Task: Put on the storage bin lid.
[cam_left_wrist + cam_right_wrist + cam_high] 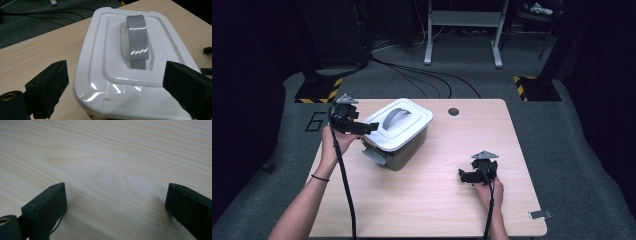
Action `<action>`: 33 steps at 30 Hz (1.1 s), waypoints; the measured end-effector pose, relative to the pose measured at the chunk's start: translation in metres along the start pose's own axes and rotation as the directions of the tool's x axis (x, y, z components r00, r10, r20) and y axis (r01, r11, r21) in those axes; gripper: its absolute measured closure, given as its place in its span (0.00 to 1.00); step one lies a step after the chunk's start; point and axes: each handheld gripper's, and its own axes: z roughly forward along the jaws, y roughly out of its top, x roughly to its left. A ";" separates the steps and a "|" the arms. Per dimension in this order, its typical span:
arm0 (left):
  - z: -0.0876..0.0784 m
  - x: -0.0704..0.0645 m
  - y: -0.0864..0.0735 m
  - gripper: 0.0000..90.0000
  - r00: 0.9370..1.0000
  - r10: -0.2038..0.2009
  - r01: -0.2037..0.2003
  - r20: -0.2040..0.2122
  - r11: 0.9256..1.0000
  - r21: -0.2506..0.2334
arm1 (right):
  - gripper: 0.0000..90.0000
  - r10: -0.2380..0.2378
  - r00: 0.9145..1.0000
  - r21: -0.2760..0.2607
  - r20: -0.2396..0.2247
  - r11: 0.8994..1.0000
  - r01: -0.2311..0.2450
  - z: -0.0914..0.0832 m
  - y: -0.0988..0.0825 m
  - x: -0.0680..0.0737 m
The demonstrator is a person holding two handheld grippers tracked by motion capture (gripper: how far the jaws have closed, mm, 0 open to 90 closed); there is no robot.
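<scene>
right gripper (pixel 465 175): jaws spread wide, nothing between them, just bare light wooden table (pixel 105 165) with free room all round the pads

left gripper (pixel 115 92): jaws spread wide too, not pinching anything; the near end of the box lid sits in the gap, neither pad touching it as far as I can see

box: grey rectangular plastic storage box (pixel 404 150) right in front of the left fingers (pixel 50 85), well apart from the right gripper

lid: white plastic lid (pixel 100 65) on, so can't tell what's inside

handle: grey curved handle (pixel 138 40) folded flat in the lid's recess, beyond the fingertips

far edge: round dark hole (pixel 453 111) near the table's far edge, past the box
</scene>
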 end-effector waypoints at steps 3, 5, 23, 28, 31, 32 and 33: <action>-0.004 0.005 -0.012 0.06 1.000 -0.014 0.014 -0.009 1.000 -0.013 | 0.04 0.002 1.000 -0.001 0.000 1.000 -0.002 0.000 0.000 0.000; -0.008 0.008 -0.021 0.05 1.000 -0.008 0.008 -0.027 1.000 -0.011 | 0.04 0.001 1.000 -0.001 0.002 1.000 -0.001 0.000 0.000 0.000; 0.020 0.032 -0.125 0.00 0.996 -0.085 0.088 -0.036 0.993 0.074 | 0.04 0.001 1.000 -0.002 0.004 1.000 -0.001 0.000 0.000 0.000; 0.041 0.031 -0.151 0.00 0.996 -0.091 0.092 -0.019 0.990 0.111 | 0.04 0.001 1.000 -0.002 0.004 1.000 -0.001 0.000 0.000 0.000; 0.051 0.030 -0.166 0.00 0.995 -0.098 0.098 -0.003 0.989 0.115 | 0.04 0.000 1.000 -0.002 0.003 1.000 0.000 0.000 0.000 0.000; 0.055 0.030 -0.170 0.00 0.995 -0.104 0.104 -0.004 0.988 0.111 | 0.04 0.000 1.000 -0.002 0.004 1.000 0.000 0.000 0.000 0.000; 0.057 0.030 -0.174 0.00 0.996 -0.094 0.094 -0.008 0.989 0.117 | 0.04 0.000 1.000 -0.001 0.004 1.000 0.000 0.000 0.000 0.000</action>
